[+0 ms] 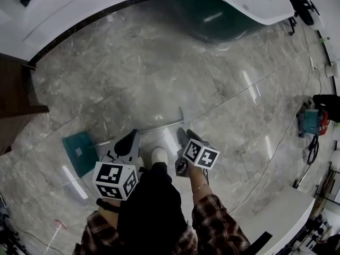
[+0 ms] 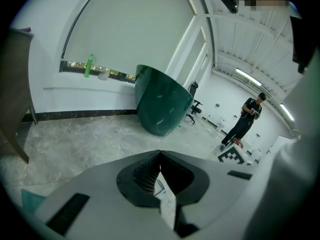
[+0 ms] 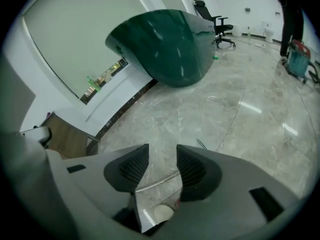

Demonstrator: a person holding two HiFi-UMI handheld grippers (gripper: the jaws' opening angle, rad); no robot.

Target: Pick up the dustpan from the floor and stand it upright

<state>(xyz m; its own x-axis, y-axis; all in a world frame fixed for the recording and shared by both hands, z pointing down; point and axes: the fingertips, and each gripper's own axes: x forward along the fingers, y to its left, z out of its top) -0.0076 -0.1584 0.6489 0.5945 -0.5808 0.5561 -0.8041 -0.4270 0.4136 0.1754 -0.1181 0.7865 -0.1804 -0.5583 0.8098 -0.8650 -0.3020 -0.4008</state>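
Observation:
The dustpan's teal scoop (image 1: 79, 152) lies flat on the grey marble floor, and its thin metal handle (image 1: 162, 124) runs off to the right. A corner of the scoop (image 2: 27, 200) shows at the lower left of the left gripper view. My left gripper (image 1: 130, 138) hovers just right of the scoop, above the handle's near end; its jaws (image 2: 160, 156) meet at the tips and hold nothing. My right gripper (image 1: 185, 137) hangs over the handle's far end and stands open (image 3: 162, 166). The handle (image 3: 157, 184) crosses the gap below its jaws, untouched.
My white shoe (image 1: 159, 156) stands between the two grippers. A big dark-green curved base (image 1: 212, 15) under a white counter rises ahead. Wooden furniture (image 1: 16, 97) is at the left, a blue-and-red machine (image 1: 311, 122) with cables at the right. A person (image 2: 247, 120) stands far off.

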